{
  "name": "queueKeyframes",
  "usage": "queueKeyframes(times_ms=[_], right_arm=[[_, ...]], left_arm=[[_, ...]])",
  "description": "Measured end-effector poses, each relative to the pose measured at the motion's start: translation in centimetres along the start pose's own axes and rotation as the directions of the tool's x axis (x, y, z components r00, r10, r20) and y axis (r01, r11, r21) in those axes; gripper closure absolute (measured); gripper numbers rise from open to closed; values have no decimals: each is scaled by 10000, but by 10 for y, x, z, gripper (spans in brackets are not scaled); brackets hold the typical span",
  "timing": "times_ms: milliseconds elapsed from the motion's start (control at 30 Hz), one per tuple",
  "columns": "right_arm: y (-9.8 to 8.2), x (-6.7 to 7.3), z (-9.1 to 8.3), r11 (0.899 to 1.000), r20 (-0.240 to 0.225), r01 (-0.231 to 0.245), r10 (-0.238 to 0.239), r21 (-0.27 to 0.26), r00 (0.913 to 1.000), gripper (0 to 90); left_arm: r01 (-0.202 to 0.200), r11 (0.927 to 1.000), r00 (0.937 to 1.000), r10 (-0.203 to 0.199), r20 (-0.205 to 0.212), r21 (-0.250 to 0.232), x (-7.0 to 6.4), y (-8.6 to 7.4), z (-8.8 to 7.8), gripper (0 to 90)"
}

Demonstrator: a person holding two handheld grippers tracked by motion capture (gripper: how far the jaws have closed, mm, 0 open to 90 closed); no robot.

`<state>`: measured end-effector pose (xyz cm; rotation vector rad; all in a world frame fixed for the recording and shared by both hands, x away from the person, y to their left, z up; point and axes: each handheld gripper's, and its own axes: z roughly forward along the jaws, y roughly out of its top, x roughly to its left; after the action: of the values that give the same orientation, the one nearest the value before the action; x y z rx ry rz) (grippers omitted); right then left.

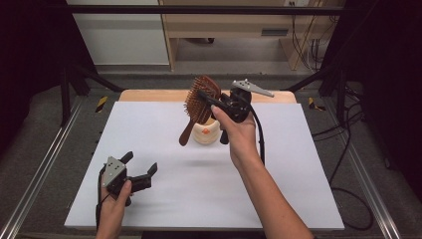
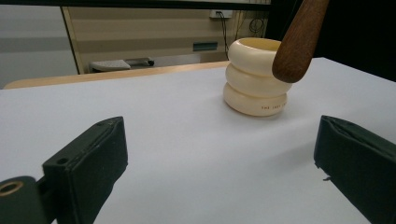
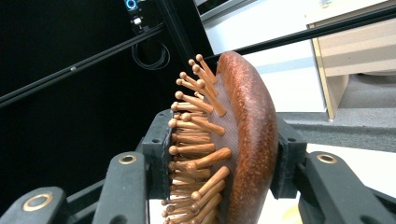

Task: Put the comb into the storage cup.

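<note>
Reddish-brown wooden hairbrush (image 1: 200, 102) — cream ringed holder (image 1: 205, 133) — white table (image 1: 164, 149).

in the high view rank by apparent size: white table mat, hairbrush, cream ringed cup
1. white table mat, by far the largest.
2. hairbrush, held raised in the right gripper, so nearer the camera.
3. cream ringed cup, partly hidden; smallest, though not surely.

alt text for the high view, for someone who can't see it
The right gripper holds a wooden hairbrush by its head above a cream holder on a white table. The left gripper rests open near the table's front left.
</note>
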<state>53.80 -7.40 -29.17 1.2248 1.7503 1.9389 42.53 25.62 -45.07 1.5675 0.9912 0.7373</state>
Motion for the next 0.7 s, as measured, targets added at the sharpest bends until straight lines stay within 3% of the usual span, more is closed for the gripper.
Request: queueKeyframes(times_ms=[700], right_arm=[[25, -6, 17, 9995, 274, -165, 172, -262, 9995, 518]], left_arm=[[28, 10000, 10000, -28, 13, 29, 1, -1, 1, 23]])
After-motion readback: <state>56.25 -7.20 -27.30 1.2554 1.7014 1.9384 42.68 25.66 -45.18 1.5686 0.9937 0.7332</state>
